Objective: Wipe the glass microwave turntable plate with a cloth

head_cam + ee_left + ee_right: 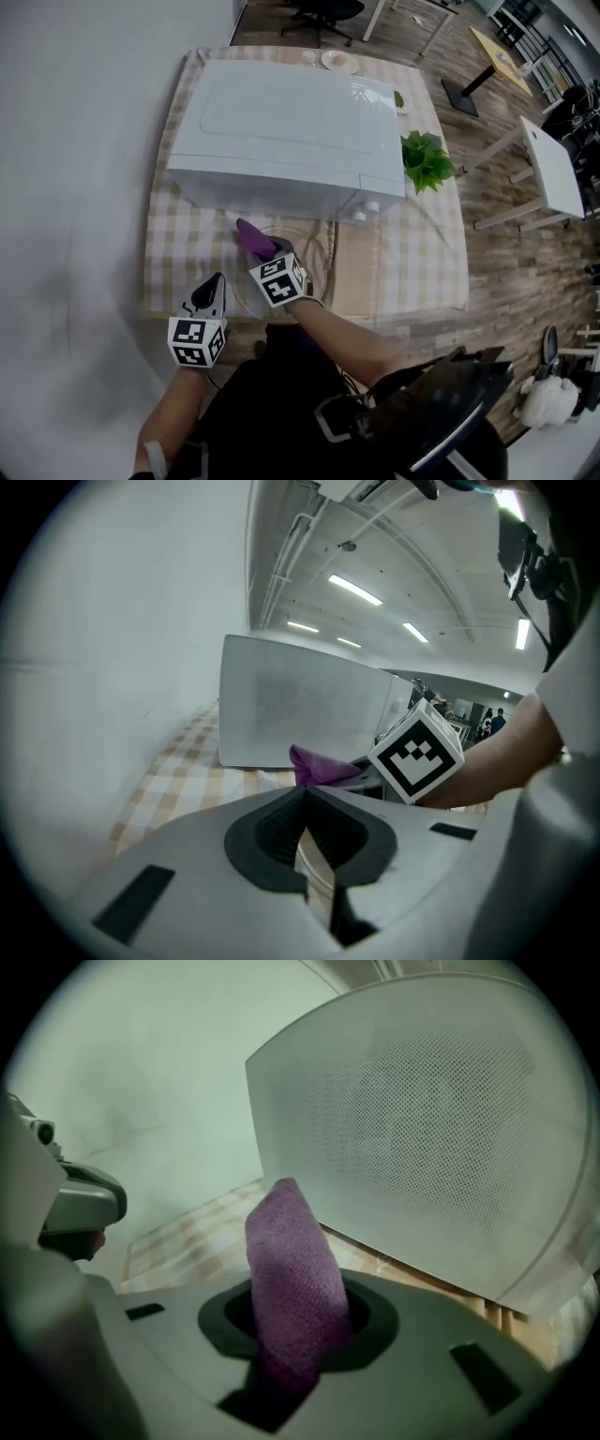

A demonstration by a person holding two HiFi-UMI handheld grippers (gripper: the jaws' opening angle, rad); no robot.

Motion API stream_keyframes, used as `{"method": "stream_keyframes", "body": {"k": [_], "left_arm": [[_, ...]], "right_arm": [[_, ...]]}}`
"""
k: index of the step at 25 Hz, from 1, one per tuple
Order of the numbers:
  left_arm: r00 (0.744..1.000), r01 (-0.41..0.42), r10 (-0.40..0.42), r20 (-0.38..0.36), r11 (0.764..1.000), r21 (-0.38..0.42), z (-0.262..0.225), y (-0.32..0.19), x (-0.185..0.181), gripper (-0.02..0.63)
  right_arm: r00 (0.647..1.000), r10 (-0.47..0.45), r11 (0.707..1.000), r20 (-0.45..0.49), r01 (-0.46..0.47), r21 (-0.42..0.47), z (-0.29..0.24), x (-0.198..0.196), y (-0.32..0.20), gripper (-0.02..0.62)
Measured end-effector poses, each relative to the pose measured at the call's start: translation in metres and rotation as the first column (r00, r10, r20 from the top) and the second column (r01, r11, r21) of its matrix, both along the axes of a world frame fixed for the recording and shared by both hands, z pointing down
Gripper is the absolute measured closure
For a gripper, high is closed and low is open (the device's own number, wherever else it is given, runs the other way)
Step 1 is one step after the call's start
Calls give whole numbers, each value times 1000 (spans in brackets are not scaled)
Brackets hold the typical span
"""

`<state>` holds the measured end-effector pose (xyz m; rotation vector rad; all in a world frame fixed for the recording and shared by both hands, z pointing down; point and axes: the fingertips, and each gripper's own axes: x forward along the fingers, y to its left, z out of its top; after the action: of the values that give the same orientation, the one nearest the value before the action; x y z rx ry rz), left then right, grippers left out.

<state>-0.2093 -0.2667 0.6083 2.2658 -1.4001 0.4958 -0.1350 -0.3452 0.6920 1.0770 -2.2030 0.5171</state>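
The glass turntable plate (317, 249) lies flat on the checked tablecloth, just in front of the white microwave (281, 127). My right gripper (263, 247) is over the plate's left part, shut on a purple cloth (250, 234) that sticks out past the jaws toward the microwave. The right gripper view shows the cloth (291, 1260) standing up between the jaws, with the microwave's perforated door (441, 1138) behind it. My left gripper (216, 284) hangs at the plate's near-left side, jaws shut with nothing in them. From it I see the cloth (319, 766) and the right gripper's marker cube (417, 752).
A green plant (427, 159) stands at the microwave's right. Small dishes (337, 61) sit at the table's far edge. A white wall runs along the left. The table's front edge (375, 314) is close to my body. Desks and chairs stand on the wooden floor at right.
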Motion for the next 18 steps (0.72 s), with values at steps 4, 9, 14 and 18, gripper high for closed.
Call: {"method": "stream_keyframes", "body": {"k": [4,9,14,18], "left_arm": [[1000,-11,11,6,1000,-10,1,1,4,603],[1000,-24,24,8,1000,-13,4,2,8,603],[999,-54,54,-4,999,-8,4,3,21,603],[997,-77,77,-23,997,-14,4,3,34,603]], "right_arm": [[1000,29,999,-7,-29,-17,4,13,-5,483],[998,66,998,-22,-66,-21,7,32,-7,483],[992,123,992,-37,-124,-23,7,62,-2,483],[983,175,984,-62,-177,-16,7,91,2,483]]}}
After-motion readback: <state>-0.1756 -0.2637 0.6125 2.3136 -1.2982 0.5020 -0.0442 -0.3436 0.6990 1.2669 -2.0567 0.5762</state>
